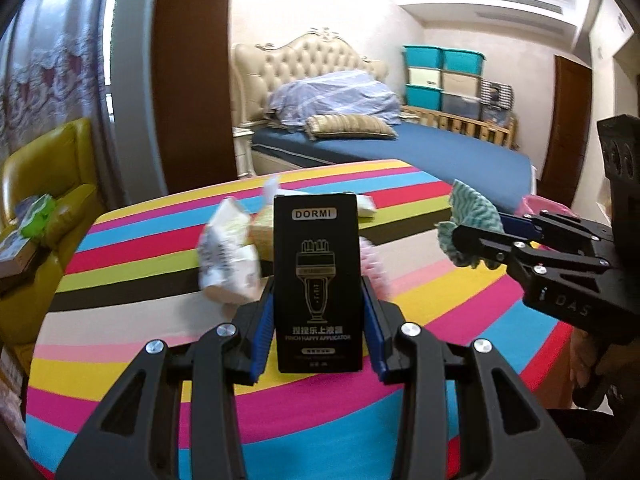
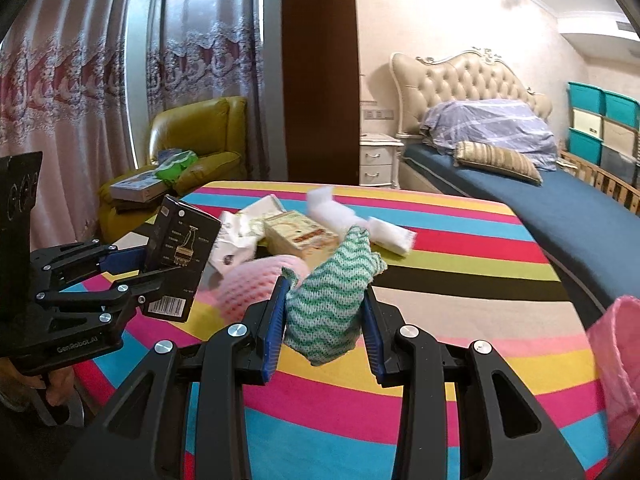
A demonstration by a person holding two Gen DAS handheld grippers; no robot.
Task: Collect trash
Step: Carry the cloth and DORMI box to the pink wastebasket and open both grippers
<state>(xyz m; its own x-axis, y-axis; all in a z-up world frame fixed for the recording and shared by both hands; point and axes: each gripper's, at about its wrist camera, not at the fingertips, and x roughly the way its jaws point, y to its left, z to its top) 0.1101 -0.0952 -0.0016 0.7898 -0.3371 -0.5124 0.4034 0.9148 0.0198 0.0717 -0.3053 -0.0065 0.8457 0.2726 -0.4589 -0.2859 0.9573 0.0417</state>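
My left gripper (image 1: 318,304) is shut on a black "DORMI" box (image 1: 318,280), held upright above the striped table (image 1: 160,368); the right wrist view shows that box (image 2: 180,256) at the left. My right gripper (image 2: 324,312) is shut on a green-and-white wavy cloth (image 2: 332,300), which the left wrist view shows as a bunched cloth (image 1: 474,212) at the right. More trash lies on the table: a crumpled white wrapper (image 2: 236,240), a yellow carton (image 2: 300,240), white tissue (image 2: 348,216) and pink foam netting (image 2: 252,280).
A pink bag (image 2: 616,360) hangs at the table's right edge. A yellow armchair (image 2: 192,136) with books stands beyond the table's left side. A bed (image 2: 540,196) with a blue sheet lies behind on the right, with a white nightstand (image 2: 378,160) beside it.
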